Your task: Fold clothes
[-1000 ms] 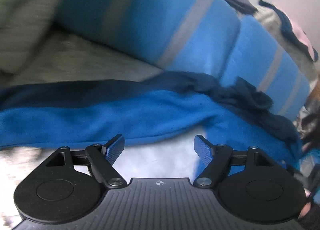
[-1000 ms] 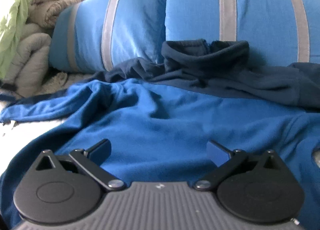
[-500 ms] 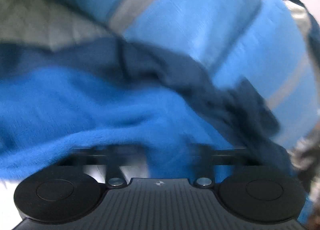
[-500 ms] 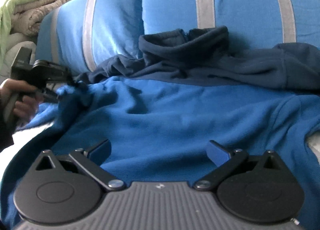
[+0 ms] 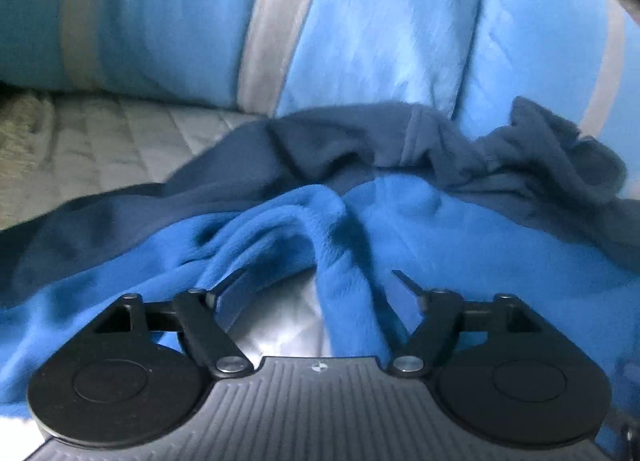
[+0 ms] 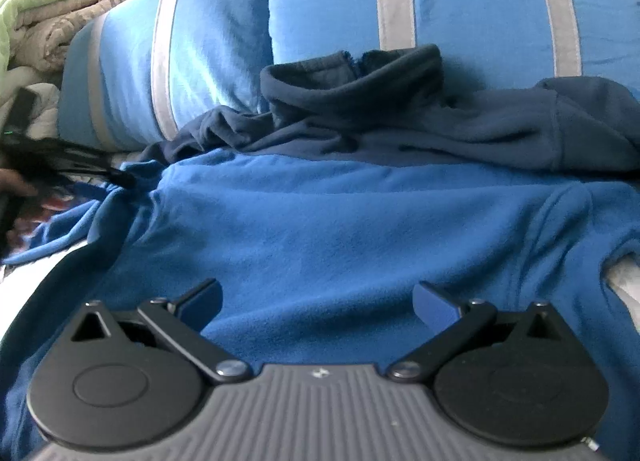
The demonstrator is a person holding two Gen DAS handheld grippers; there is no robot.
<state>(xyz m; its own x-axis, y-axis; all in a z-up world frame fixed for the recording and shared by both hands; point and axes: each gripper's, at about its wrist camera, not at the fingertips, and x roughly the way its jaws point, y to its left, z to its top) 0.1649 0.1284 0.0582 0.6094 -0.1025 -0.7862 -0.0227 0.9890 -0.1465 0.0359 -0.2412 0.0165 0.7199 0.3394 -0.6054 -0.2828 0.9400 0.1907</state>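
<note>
Blue fleece garment (image 6: 340, 229) lies spread on the quilted bed (image 5: 100, 149), its navy collar (image 6: 352, 77) against two blue striped pillows (image 6: 472, 1). Right gripper (image 6: 316, 301) hovers spread over the garment's body, grasping nothing. Left gripper (image 5: 320, 281), jaws apart, straddles a raised fold of sleeve (image 5: 344, 285) at the garment's left edge.

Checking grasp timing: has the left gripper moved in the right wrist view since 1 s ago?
Yes. Absent then, the left gripper is now at the fleece sleeve, below the striped pillow.
</note>
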